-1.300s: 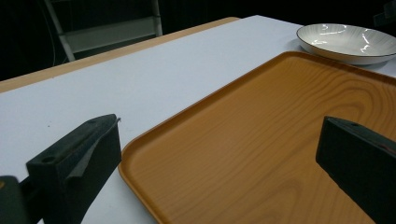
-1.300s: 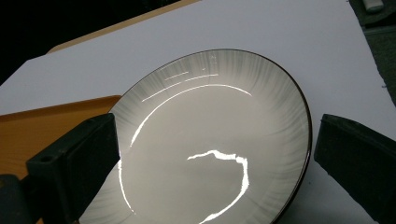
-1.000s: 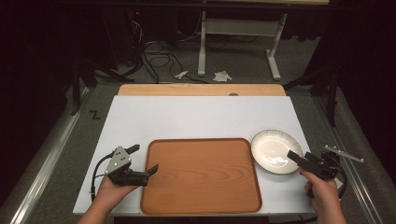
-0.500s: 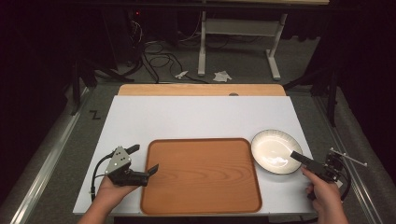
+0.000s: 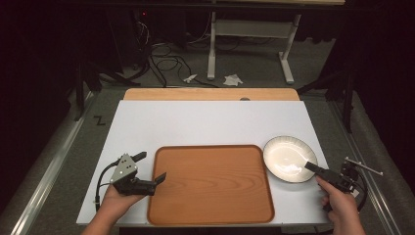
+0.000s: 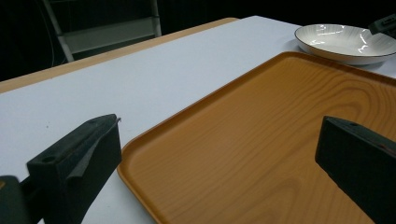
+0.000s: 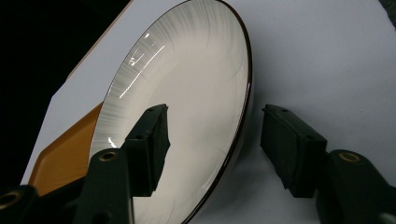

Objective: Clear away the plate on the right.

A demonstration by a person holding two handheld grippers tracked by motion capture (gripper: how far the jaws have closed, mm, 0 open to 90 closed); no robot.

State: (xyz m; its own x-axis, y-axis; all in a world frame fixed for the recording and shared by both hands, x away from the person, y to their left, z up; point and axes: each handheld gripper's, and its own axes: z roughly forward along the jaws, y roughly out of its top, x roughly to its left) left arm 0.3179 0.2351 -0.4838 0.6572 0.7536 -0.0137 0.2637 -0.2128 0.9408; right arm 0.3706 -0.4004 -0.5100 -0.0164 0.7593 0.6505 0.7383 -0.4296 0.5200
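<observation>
1. Right gripper (image 5: 313, 168) brought in low at the near right rim of the white plate (image 5: 288, 157); jaws parted and set astride that rim, one inside the bowl of the plate, the other outside over the table, not yet pinched. Probably so placed because a thin rim is the only part of a flat dish that two jaws can take.
2. Seen in the right gripper view: plate (image 7: 187, 102) rim running between the two black jaws, with a gap on either side, so nothing gripped so far.
3. Plate resting on the white table (image 5: 205, 122), just beside the right edge of the wooden tray (image 5: 210, 186), touching or nearly so; cannot tell which. Tray bare, hence likely the destination of the plate.
4. Left gripper (image 5: 147, 185) held at the left edge of the tray, jaws wide, one over the table and one over the tray floor, straddling the raised lip (image 6: 140, 163) without closing on it. Seemingly kept there to steady the tray, or to be ready for lifting it.
5. Next, by judgement: closing on the rim, a slight lift, a short carry leftward onto the tray. Risk: slipping of the glazed rim from the pads.
</observation>
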